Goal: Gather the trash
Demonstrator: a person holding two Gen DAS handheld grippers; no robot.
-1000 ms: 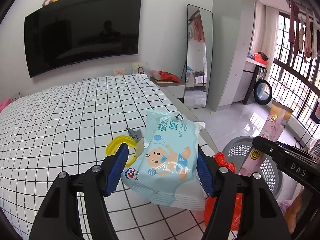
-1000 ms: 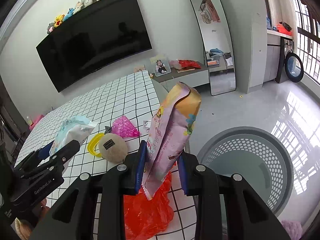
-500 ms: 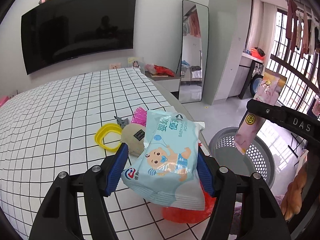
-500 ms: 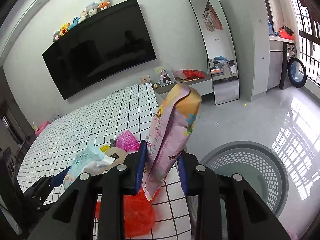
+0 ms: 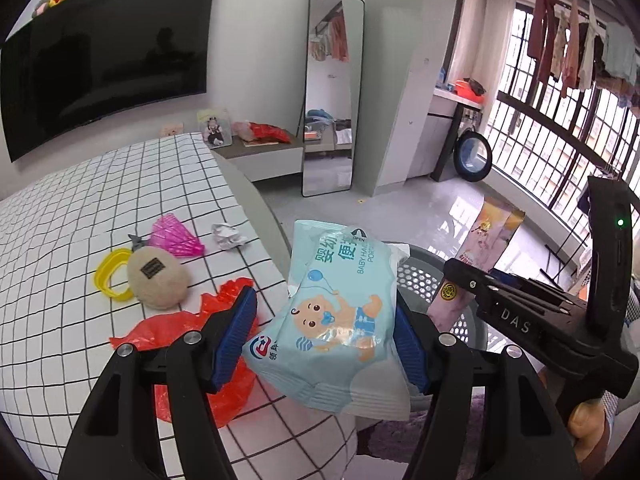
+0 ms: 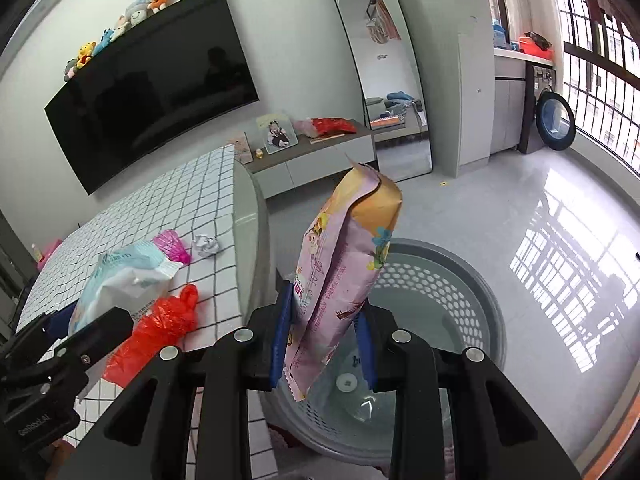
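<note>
My left gripper [image 5: 326,336] is shut on a light-blue baby wipes pack [image 5: 340,320] and holds it over the bed's corner, next to the grey perforated basket [image 5: 424,280]. My right gripper [image 6: 324,340] is shut on a pink snack pouch [image 6: 344,280] and holds it upright above the basket [image 6: 440,300] on the floor. The pouch [image 5: 484,240] and right gripper [image 5: 460,280] show in the left wrist view. The wipes pack [image 6: 128,280] shows in the right wrist view. A red plastic bag [image 5: 188,332], a crumpled paper ball [image 5: 228,236] and a pink wrapper [image 5: 176,236] lie on the checked bed.
A yellow ring [image 5: 110,276] and a beige plush [image 5: 158,278] lie on the bed [image 5: 100,200]. A TV [image 5: 100,52] hangs on the wall. A mirror [image 5: 332,92], a low cabinet [image 5: 264,152] and a washing machine [image 5: 472,156] stand beyond.
Both grippers have moved right, off the bed toward the basket. The pouch now hangs over the basket's opening. The wipes pack sits at the bed's corner. Both grips unchanged.
</note>
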